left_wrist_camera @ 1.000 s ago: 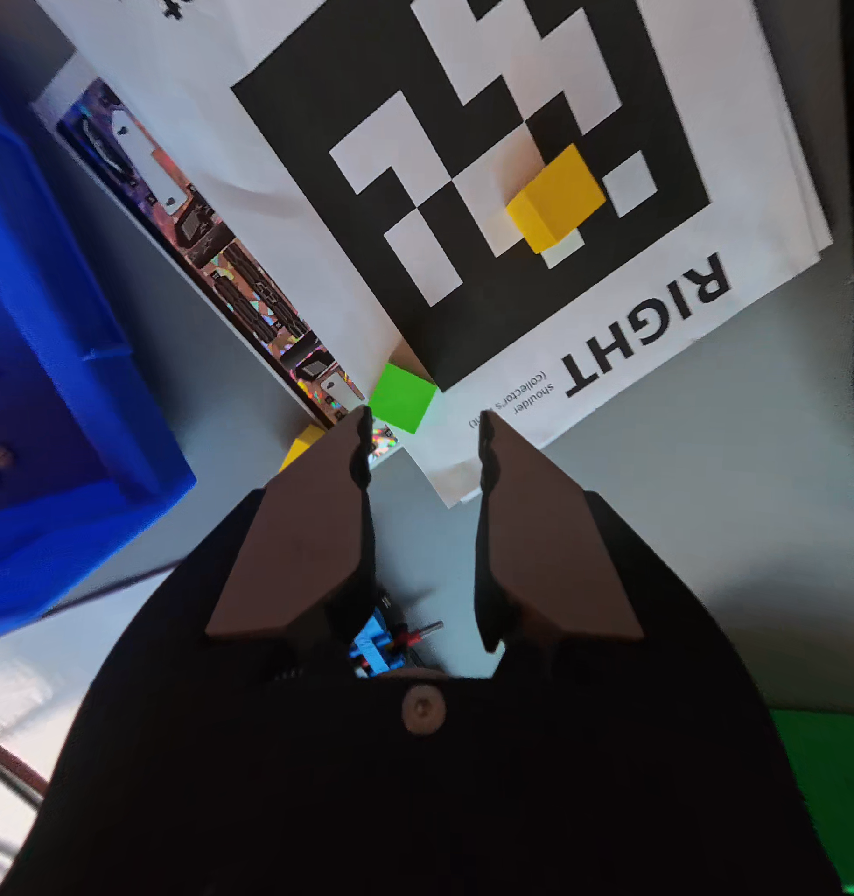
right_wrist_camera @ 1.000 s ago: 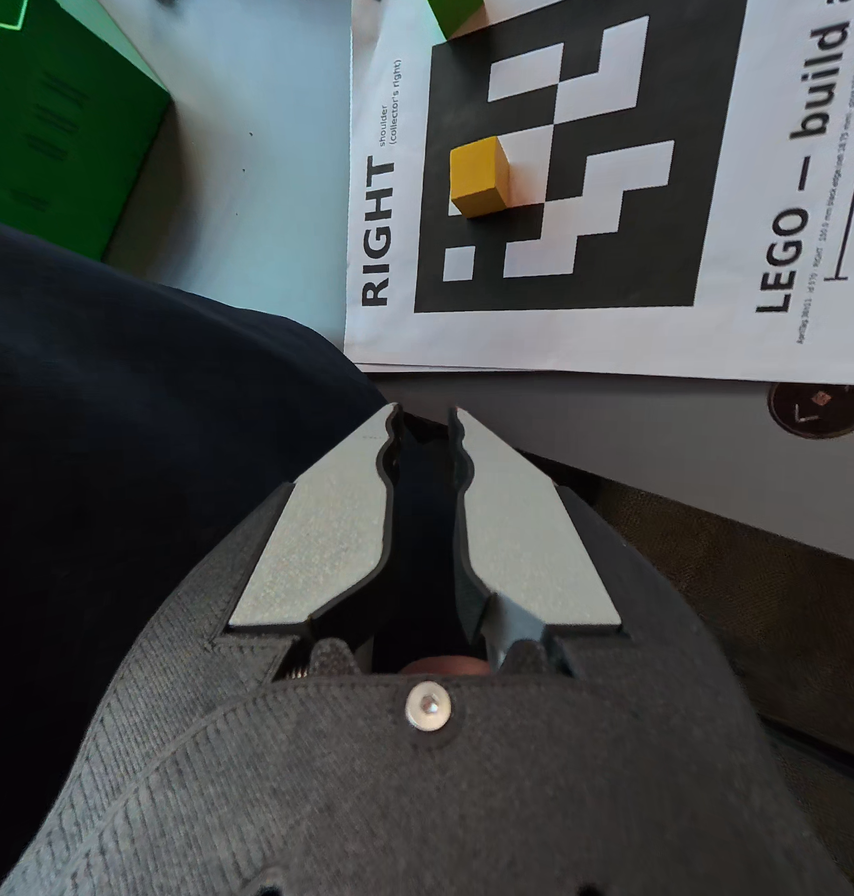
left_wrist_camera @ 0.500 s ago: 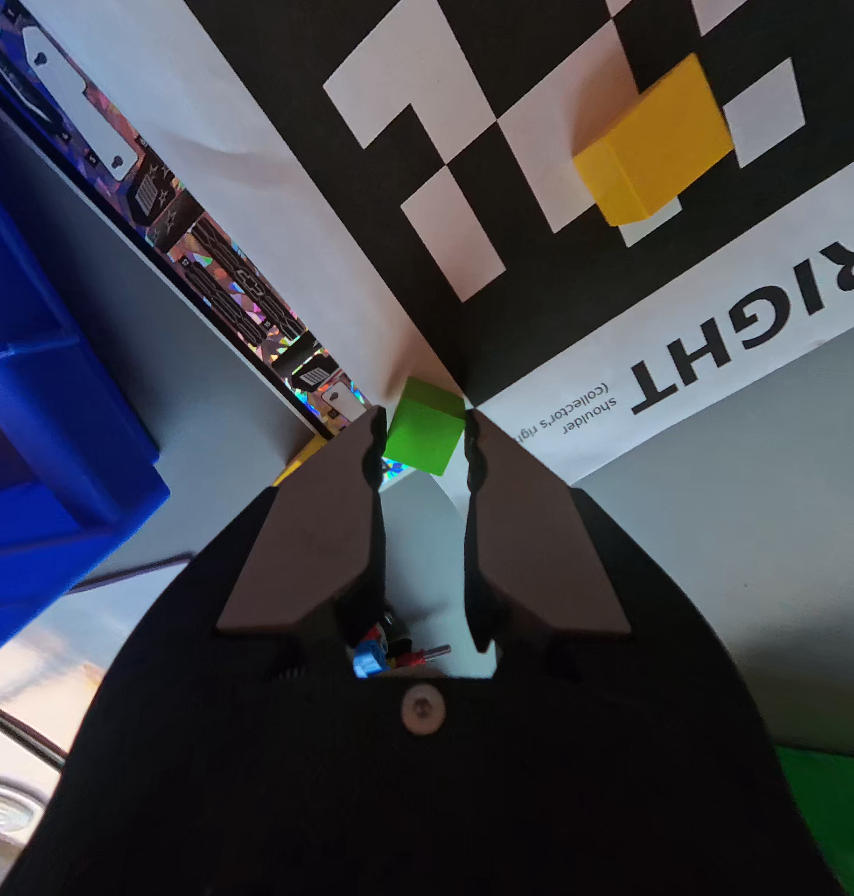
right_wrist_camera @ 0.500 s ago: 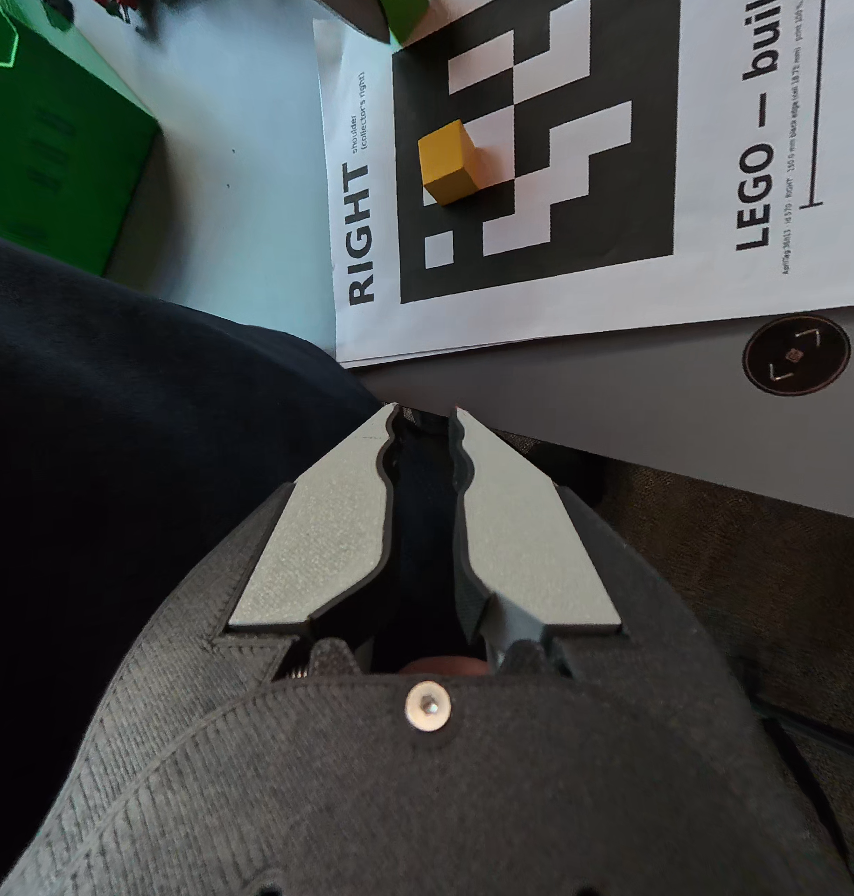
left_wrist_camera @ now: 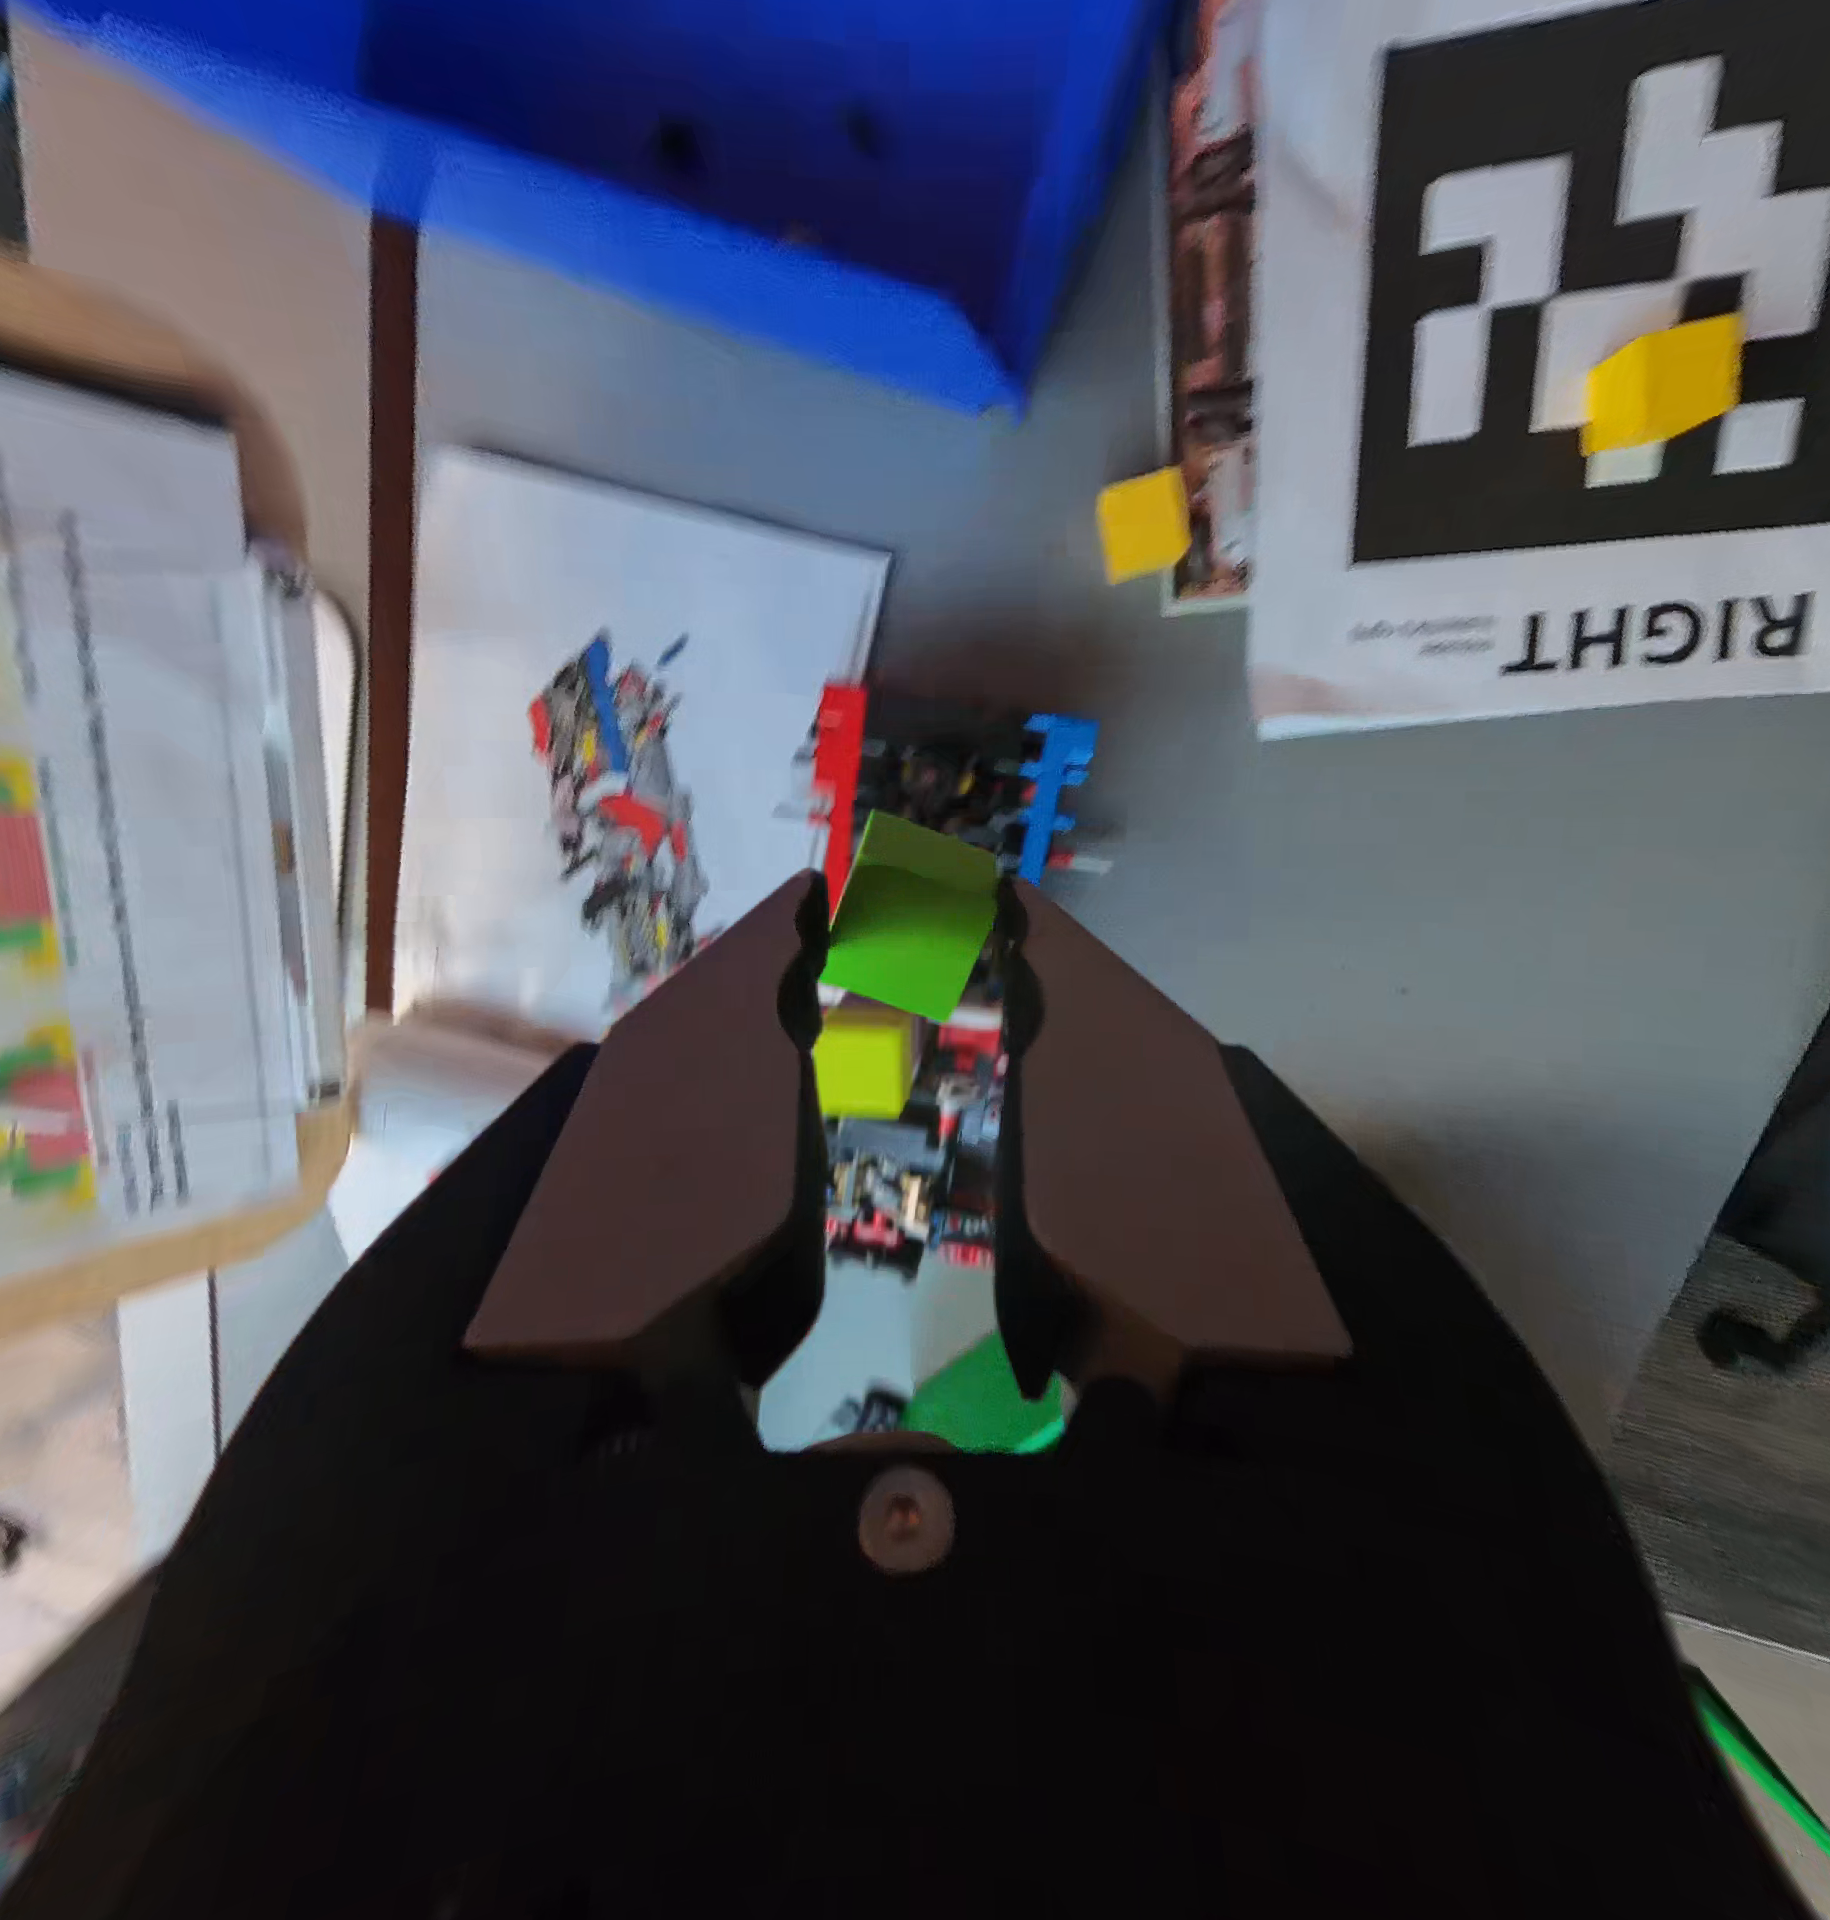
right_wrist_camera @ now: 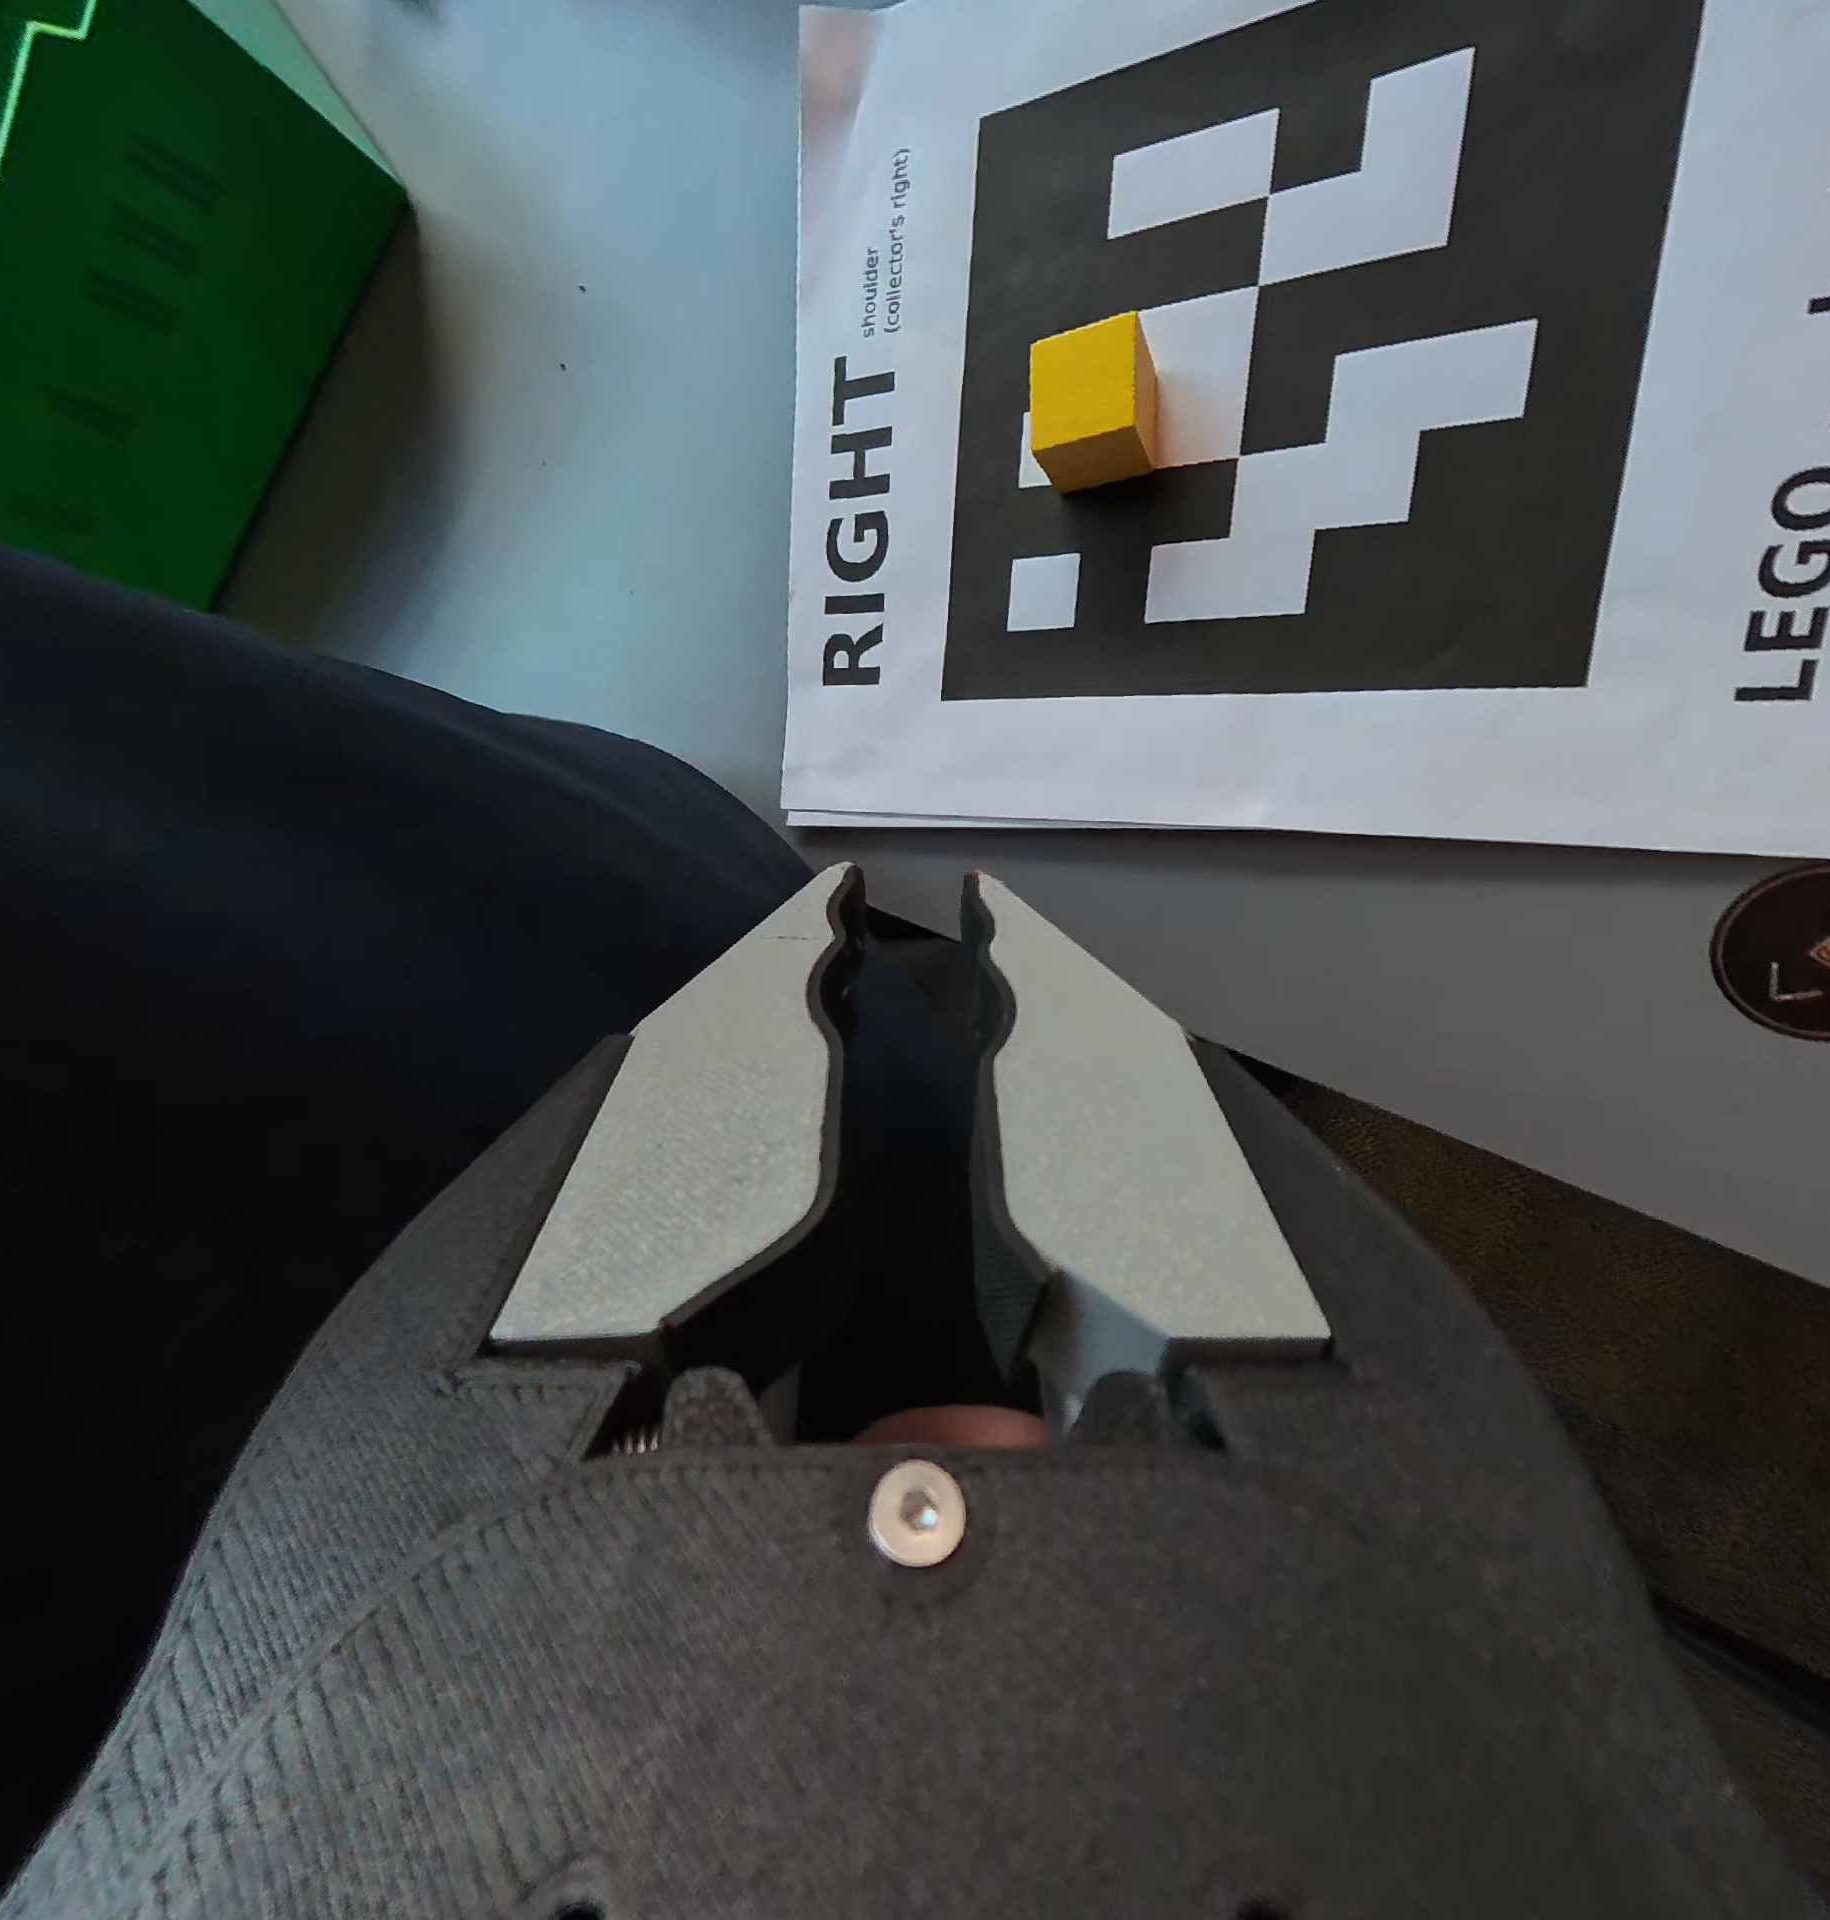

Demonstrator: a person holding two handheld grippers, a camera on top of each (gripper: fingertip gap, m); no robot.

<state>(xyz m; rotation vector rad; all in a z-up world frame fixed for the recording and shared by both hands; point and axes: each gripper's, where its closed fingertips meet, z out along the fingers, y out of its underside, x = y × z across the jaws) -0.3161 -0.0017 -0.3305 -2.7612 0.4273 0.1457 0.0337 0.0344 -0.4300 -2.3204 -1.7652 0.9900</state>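
Note:
My left gripper [left_wrist_camera: 906, 914] is shut on a green cube [left_wrist_camera: 909, 930] and holds it in the air above a brick model [left_wrist_camera: 952, 790] with a red and a blue part. A lime-yellow block [left_wrist_camera: 861, 1060] lies below the cube, on the model. One yellow cube [left_wrist_camera: 1659, 382] sits on the black-and-white marker sheet [left_wrist_camera: 1576, 623]. A second yellow cube [left_wrist_camera: 1143, 522] lies left of the sheet. My right gripper [right_wrist_camera: 911, 894] is open and empty, off the table's near edge beside a dark sleeve [right_wrist_camera: 319, 935]. It faces the sheet [right_wrist_camera: 1306, 769] and the yellow cube [right_wrist_camera: 1093, 400].
A blue bin [left_wrist_camera: 734, 156] stands at the back. An instruction sheet [left_wrist_camera: 630, 727] and a tray of papers [left_wrist_camera: 111, 831] lie to the left. A green box [right_wrist_camera: 132, 260] stands at the right view's top left. A round dark sticker [right_wrist_camera: 1815, 945] is on the grey table. Tip to tip, the grippers are about 35 cm apart.
My left gripper closed on the green cube at the sheet's corner, lifted it and swung away over the brick model. The right gripper has barely moved.

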